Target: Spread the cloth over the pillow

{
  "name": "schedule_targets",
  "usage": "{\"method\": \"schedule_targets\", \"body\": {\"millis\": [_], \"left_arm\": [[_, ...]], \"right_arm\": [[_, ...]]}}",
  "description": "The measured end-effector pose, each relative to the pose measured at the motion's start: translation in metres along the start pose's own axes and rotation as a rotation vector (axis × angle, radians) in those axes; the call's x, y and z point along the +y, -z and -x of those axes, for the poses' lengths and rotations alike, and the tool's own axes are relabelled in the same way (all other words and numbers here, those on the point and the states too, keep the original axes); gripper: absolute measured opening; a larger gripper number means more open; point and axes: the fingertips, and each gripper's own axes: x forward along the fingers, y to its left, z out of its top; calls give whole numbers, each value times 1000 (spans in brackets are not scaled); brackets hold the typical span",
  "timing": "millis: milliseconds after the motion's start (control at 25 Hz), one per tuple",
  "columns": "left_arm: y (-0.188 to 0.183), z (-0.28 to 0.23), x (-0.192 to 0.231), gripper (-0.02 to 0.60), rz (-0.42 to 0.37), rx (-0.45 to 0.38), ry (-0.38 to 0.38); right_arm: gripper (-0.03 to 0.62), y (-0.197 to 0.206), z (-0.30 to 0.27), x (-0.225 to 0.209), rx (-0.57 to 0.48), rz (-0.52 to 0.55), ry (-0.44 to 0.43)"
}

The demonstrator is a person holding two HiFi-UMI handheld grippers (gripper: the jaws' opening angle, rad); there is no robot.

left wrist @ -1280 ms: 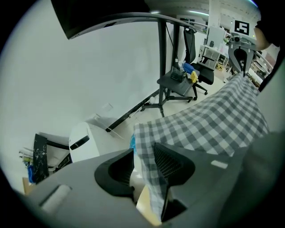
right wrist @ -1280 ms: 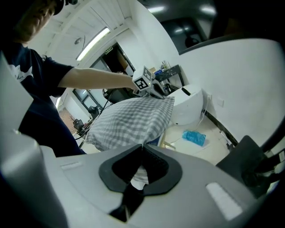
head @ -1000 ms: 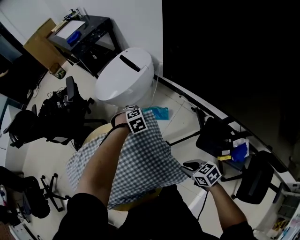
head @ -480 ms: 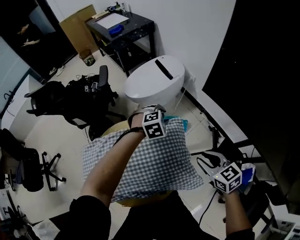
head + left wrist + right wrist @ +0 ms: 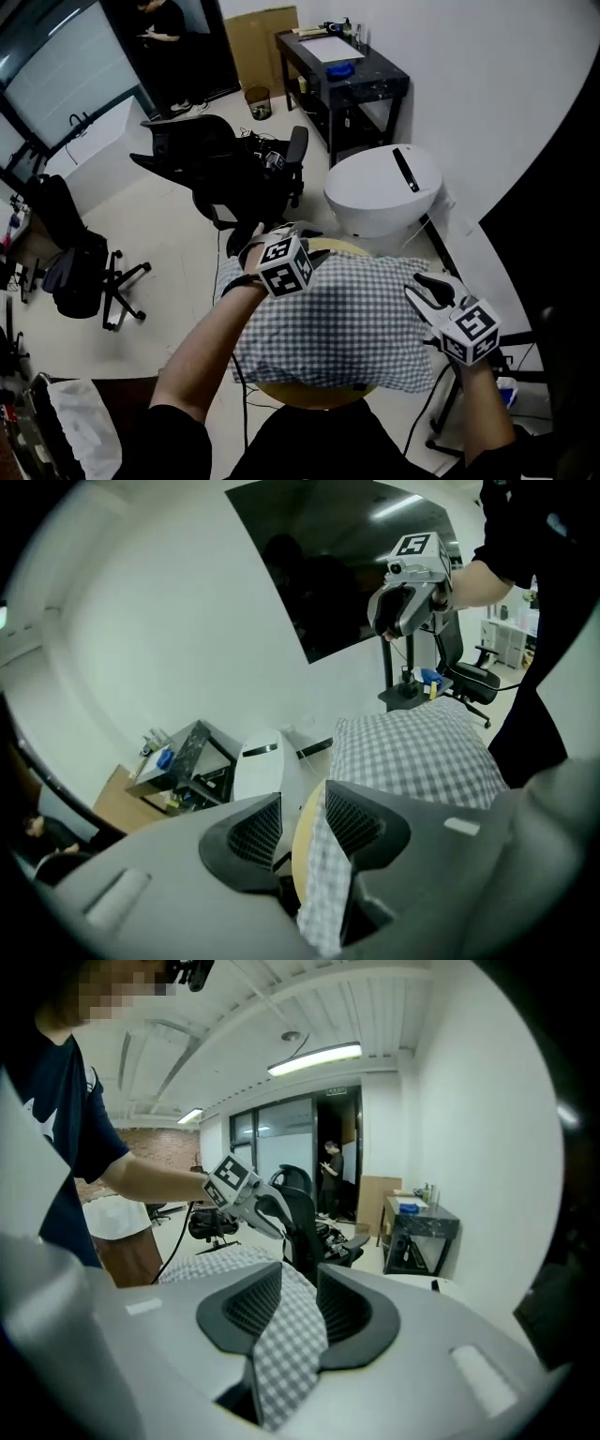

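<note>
A second ago the grey-and-white checked cloth [image 5: 347, 323] hung slanted and partly gathered under the left forearm. Now it is drawn out into a broad, nearly flat rectangle between the two hands. The left tongs [image 5: 302, 795] grasp its far left corner, and a strip of the checked fabric runs down between their jaws. The right tongs [image 5: 300, 1269] have just been opening their jaws. Even so, the cloth lies between them and fills the gap from one pad to the other, so I judge the right corner is held, only more loosely than before.

The cloth lies over the round yellow pillow [image 5: 314, 396]. Only a curved rim of the pillow shows, below the near edge of the cloth, and another sliver shows at the far edge. I cannot tell whether the fabric rests on the pillow or floats just above it. The white round-topped appliance [image 5: 384, 187] stands behind it on the floor.

For the task this is most of the work: the cloth is open, roughly centred and wide enough to cover the pillow. What seems left is to lower it, let the edges drape and let go. The loosened right grip risks that corner slipping out early and leaving the cloth skewed.
</note>
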Motion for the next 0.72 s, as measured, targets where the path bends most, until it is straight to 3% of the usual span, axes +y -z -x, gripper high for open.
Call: {"method": "schedule_targets", "body": {"millis": [240,440,720], "left_arm": [[108,71,19,137,173,113,-108],[189,102,33,137,329,182,-164],[294,94,46,137,522,179,-102]], "right_arm": [[129,-45,-67,37,-22,75,-147],[129,-61,-118,67,5,129,-268],[129,-60,-166,100,54,112,-257]]}}
